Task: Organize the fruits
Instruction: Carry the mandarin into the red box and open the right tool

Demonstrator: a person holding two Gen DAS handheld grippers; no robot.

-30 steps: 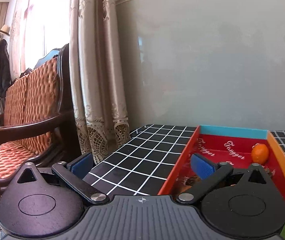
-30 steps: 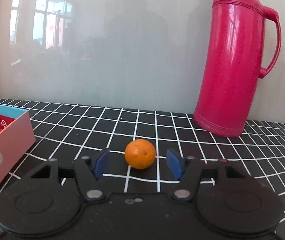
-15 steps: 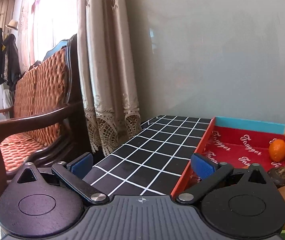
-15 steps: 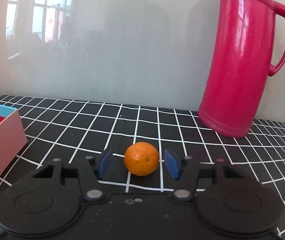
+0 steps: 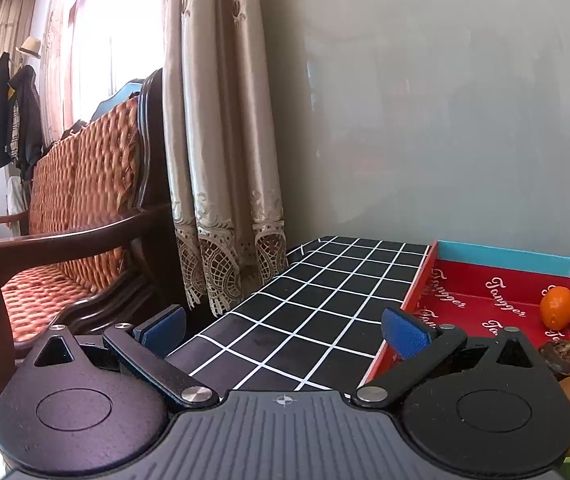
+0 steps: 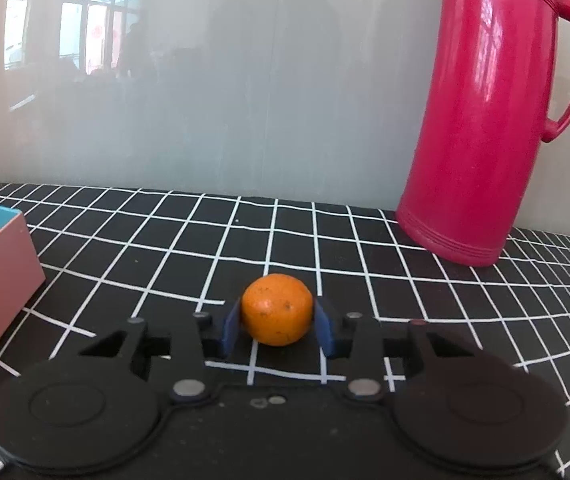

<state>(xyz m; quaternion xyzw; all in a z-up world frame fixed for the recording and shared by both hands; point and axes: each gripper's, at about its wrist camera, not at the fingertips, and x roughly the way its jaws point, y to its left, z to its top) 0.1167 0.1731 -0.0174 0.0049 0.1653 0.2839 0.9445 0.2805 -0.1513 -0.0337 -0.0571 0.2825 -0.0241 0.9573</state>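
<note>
Black gridded tabletop (image 6: 165,264), and the right gripper (image 6: 277,326) is closing, pads touching a small orange (image 6: 277,309) at its widest sides. Looks light, round, soft-skinned: squeeze gently. Left gripper (image 5: 283,326) gapes empty.

An orange tangerine (image 6: 277,309) lay on a black tablecloth (image 6: 365,248) gridded in white, beside a magenta thermos (image 6: 481,120) and a red-lined box (image 5: 497,300) with a blue rim and pale script lettering.
</note>
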